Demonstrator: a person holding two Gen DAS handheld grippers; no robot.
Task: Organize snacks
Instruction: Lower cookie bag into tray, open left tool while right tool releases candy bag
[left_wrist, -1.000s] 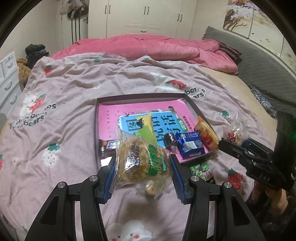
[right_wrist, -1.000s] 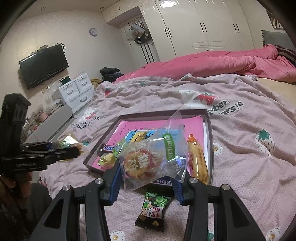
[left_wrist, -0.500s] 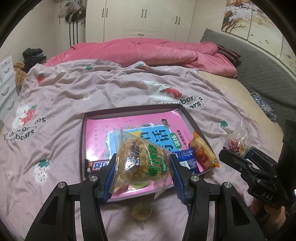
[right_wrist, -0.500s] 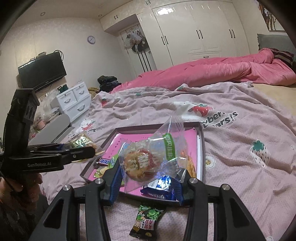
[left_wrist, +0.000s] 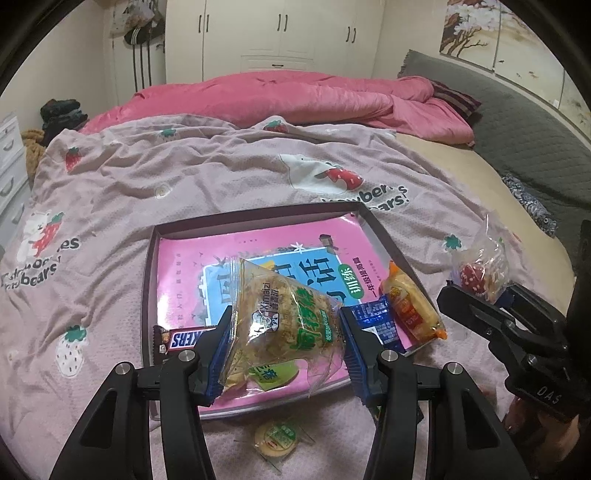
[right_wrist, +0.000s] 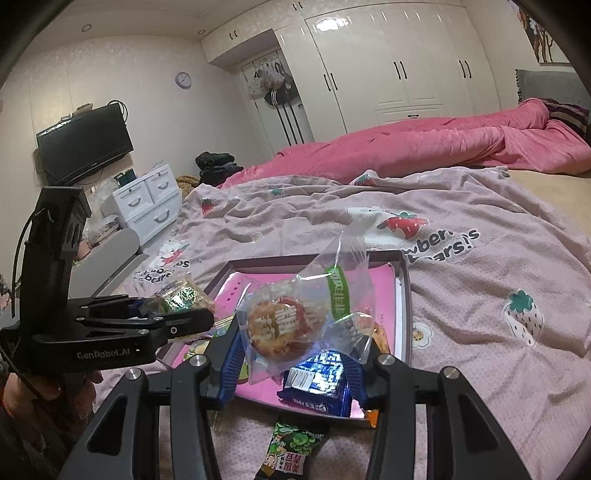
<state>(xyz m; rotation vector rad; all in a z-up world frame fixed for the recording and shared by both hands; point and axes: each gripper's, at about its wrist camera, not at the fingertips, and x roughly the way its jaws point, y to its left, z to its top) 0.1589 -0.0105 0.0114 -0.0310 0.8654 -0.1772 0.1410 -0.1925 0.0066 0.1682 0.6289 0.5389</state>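
My left gripper (left_wrist: 286, 343) is shut on a yellow-green snack bag (left_wrist: 284, 321) and holds it above the near edge of the dark tray (left_wrist: 258, 216) on the bed. My right gripper (right_wrist: 295, 354) is shut on a clear bag with a round red-label cake (right_wrist: 291, 325), above the tray's near corner (right_wrist: 404, 288). In the tray lie a pink book (left_wrist: 258, 251), a Snickers bar (left_wrist: 181, 339), a blue packet (left_wrist: 376, 325) and an orange packet (left_wrist: 410, 310). The right gripper also shows in the left wrist view (left_wrist: 484, 295), and the left in the right wrist view (right_wrist: 173, 310).
A small round green-label snack (left_wrist: 277, 437) and a dark green packet (right_wrist: 291, 446) lie on the strawberry-print blanket (left_wrist: 184, 173) before the tray. A pink duvet (left_wrist: 295, 99) lies at the back. White drawers (right_wrist: 147, 203) and a TV (right_wrist: 83, 146) stand left.
Both grippers have risen and drawn back a little with their bags still held. The tray now sits lower and more fully in both views.
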